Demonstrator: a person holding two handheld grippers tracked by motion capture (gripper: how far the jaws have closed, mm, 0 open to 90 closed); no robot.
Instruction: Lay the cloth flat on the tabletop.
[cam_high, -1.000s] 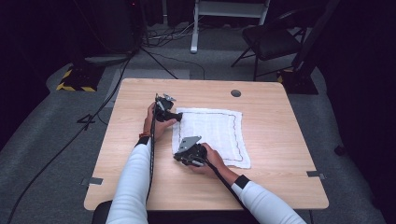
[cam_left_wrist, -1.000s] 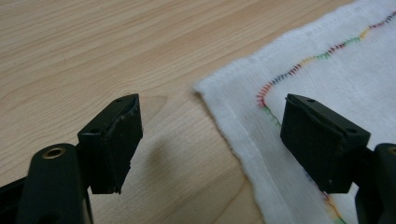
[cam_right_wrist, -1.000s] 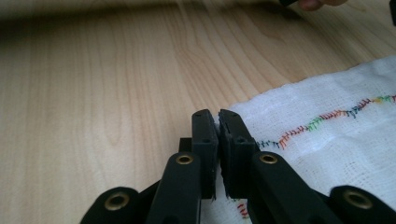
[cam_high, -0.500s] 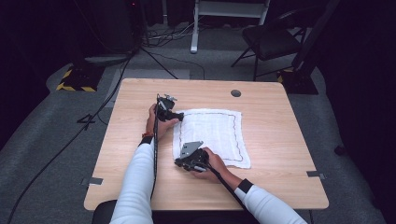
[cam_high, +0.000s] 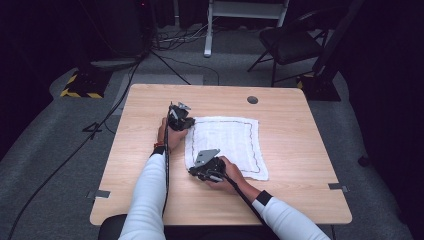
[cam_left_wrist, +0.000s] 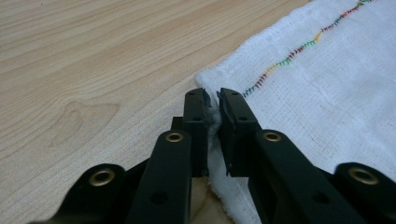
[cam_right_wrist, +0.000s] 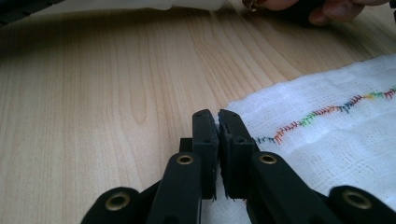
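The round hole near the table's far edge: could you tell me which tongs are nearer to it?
Left. The left tongs pinch the cloth's far-left corner, closer to the hole; the right tongs pinch its near-left corner, farther away.

A light wooden table (cam_high: 300, 145) stands on grey floor; a white cloth (cam_high: 230, 142) lies flat on it.

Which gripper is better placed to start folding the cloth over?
Neither clearly. The left gripper pinches the cloth's far left corner, the right gripper its near left corner, both jaw pairs closed on fabric. They would likely lift together.
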